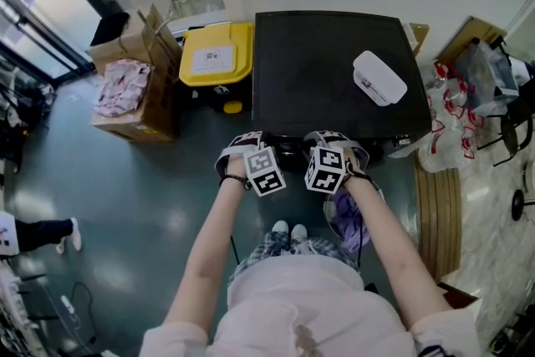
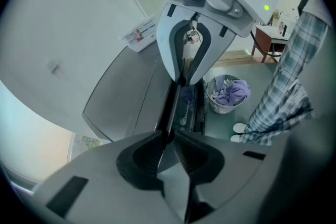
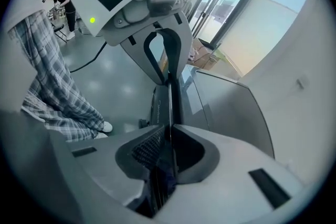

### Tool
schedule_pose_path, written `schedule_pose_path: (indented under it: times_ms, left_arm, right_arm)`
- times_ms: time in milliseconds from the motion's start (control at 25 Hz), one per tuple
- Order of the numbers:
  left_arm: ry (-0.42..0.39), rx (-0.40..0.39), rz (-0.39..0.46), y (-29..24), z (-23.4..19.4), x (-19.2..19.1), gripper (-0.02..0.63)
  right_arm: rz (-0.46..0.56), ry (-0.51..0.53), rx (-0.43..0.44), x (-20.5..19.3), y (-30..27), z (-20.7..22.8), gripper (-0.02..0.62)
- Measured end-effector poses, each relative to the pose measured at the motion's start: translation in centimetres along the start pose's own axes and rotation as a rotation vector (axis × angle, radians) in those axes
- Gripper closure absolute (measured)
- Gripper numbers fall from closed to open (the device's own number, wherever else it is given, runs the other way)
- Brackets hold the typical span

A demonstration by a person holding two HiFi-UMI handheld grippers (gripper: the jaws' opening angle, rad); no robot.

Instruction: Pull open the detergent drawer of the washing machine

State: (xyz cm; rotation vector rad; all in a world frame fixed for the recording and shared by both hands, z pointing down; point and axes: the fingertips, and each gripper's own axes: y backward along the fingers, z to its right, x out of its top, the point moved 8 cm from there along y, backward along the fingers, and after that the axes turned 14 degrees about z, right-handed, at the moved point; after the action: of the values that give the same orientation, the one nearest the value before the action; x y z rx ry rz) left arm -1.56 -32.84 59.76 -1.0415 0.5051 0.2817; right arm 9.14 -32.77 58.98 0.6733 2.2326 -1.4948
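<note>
A black washing machine [image 1: 330,71] stands below me, seen from above; its drawer does not show as a separate part. Both grippers sit side by side at its front top edge. The left gripper [image 1: 251,150] [image 2: 170,136] has its jaws nearly together, with the machine's thin dark front edge [image 2: 169,107] pinched between the pads. To its right, the right gripper [image 1: 330,146] [image 3: 169,136] is shut the same way on that edge [image 3: 171,105]. Each gripper view shows the other gripper clamped further along the strip. Whether this strip is the drawer's lip I cannot tell.
A white box [image 1: 379,78] lies on the machine's top. A wire basket with purple cloth [image 1: 351,217] [image 2: 228,94] stands by my right foot. A yellow bin [image 1: 217,54] and cardboard boxes [image 1: 138,84] are left of the machine, plastic bags [image 1: 456,109] and a wooden bench [image 1: 439,205] to its right.
</note>
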Motion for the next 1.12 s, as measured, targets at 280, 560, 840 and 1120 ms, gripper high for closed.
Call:
schedule_pose_path:
  times_ms: [280,560,840,1120]
  left_arm:
    - [-0.063,-0.003,0.01,0.2,0.1,-0.1,0.531]
    - [-0.056,-0.029,0.021,0.9,0.9,-0.2,0.534]
    - [-0.049,-0.045,0.037,1.8,2.4,-0.4,0.535]
    - [-0.049,-0.057,0.057,2.9,4.2,-0.3,0.538]
  right_arm:
    - [-0.013,-0.013,0.023,-0.2,-0.2,0.2,0.532]
    - [0.003,-0.032,0.046,0.2,0.4,-0.7,0.535]
    - [0.002,-0.049,0.051,0.6,1.0,-2.3,0.537]
    - [-0.002,-0.067,0.044,0.6,1.8,-4.3,0.538]
